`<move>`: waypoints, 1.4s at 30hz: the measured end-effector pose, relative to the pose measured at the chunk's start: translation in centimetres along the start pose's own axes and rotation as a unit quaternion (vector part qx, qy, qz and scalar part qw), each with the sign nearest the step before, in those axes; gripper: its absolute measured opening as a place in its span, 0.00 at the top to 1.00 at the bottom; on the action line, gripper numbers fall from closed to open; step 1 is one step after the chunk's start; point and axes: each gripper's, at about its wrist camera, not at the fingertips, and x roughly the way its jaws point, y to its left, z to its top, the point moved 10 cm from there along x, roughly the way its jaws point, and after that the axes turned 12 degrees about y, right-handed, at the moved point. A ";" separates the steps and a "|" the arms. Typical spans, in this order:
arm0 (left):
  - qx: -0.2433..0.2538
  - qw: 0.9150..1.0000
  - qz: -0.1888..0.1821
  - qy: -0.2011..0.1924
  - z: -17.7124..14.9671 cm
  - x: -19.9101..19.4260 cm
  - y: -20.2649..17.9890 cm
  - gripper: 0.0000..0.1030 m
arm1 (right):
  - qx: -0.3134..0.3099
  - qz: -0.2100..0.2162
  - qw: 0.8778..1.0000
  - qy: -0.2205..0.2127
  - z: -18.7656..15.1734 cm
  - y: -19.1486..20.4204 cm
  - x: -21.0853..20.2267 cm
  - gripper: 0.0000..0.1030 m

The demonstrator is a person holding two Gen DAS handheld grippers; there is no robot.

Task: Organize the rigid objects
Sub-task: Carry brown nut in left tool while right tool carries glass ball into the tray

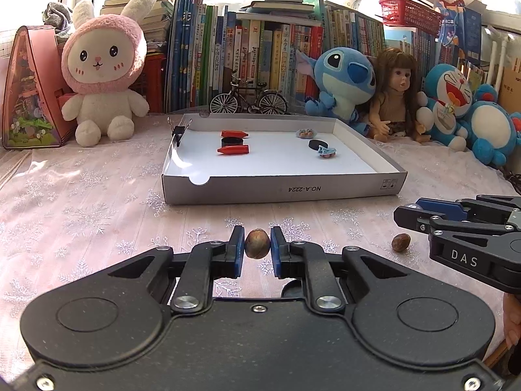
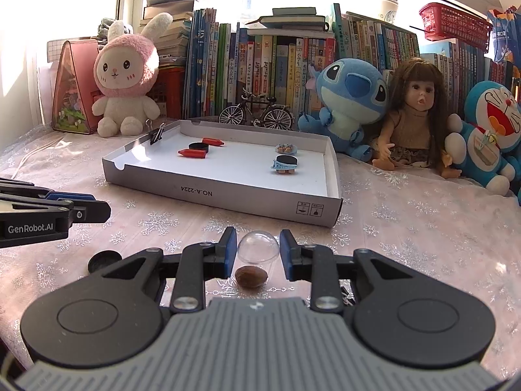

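Note:
My left gripper is shut on a brown nut, held just above the tablecloth in front of the shallow white box. My right gripper has its jaws around a clear plastic dome; small gaps show at both pads. A second brown nut lies on the cloth below the dome, also seen in the left wrist view. The box holds two red crayon-like pieces, black discs and two small toy figures.
A black disc lies on the cloth at my right gripper's left. A binder clip grips the box's left wall. Plush toys, a doll, a model bicycle and rows of books line the back.

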 end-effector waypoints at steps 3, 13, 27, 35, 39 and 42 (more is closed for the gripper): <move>-0.002 1.000 -0.007 -0.002 1.1 0.0 0.0 0.85 | 0.003 -0.003 1.000 -0.007 0.9 -0.4 -0.1 0.66; -0.008 1.000 -0.021 -0.014 6.9 1.7 0.4 0.85 | 0.055 0.009 0.998 -0.013 4.8 -2.9 1.1 0.67; -0.024 0.998 -0.036 0.043 12.2 10.0 1.2 0.85 | 0.091 0.042 0.994 0.053 9.9 -4.9 7.5 0.67; -0.034 0.996 -0.021 0.074 12.9 13.6 1.8 0.85 | 0.118 0.047 0.985 0.113 10.0 -5.5 11.9 0.67; -0.032 0.996 -0.013 0.077 12.7 14.4 1.9 0.85 | 0.113 0.043 0.986 0.118 9.9 -5.3 12.9 0.67; -0.027 0.996 -0.010 0.080 12.7 15.0 1.9 0.85 | 0.107 0.038 0.986 0.123 9.9 -5.2 13.6 0.67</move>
